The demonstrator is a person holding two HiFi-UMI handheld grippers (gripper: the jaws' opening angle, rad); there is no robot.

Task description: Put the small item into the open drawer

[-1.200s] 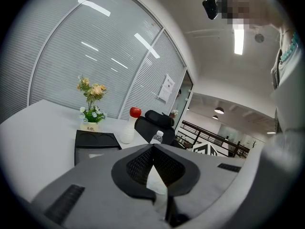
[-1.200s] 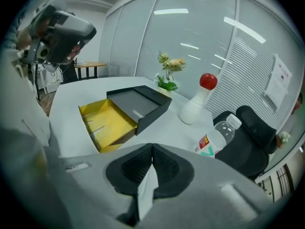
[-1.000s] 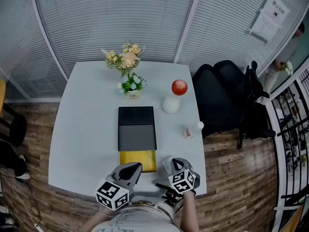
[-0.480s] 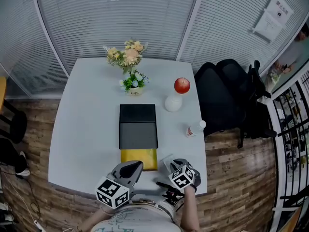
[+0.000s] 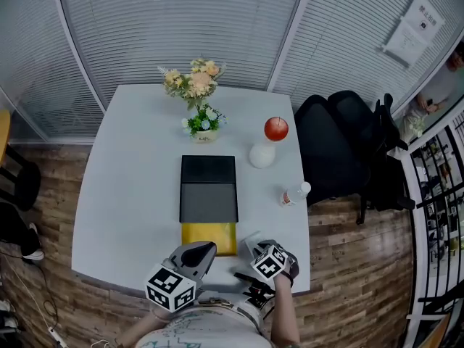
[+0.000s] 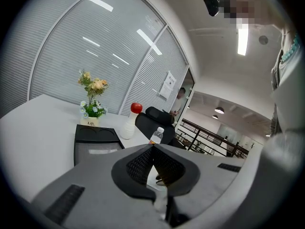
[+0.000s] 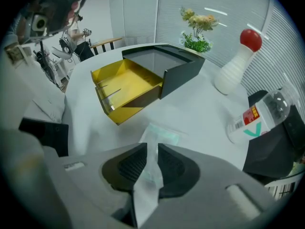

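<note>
Two claws sit low at the near edge of a white desk [image 5: 130, 194]. The right claw [image 7: 152, 147] points steeply down with its jaws narrowly apart. They have just been opening. A clear packet [image 7: 162, 135] with pale green inside stands between them, pads not pressing it, its far end lying on the desk just past the tips. The yellow drawer [image 7: 126, 87] is pulled open just ahead-left of this claw, out of a black box [image 7: 164, 63] further ahead. A water bottle [image 7: 259, 113] lies to the claw's right, and a white vase [image 7: 236, 73] topped by a red ball [image 7: 251, 39] is beyond it. Flowers [image 7: 198, 25] are far ahead.

The left claw [image 6: 153, 149] has its tips closed together and is aimed nearly level, just beside the drawer's left.

In the room, slatted blinds [image 5: 181, 27] stand behind the desk, a black chair [image 5: 341, 143] is on the right, and there is wood floor [image 5: 348, 267].
</note>
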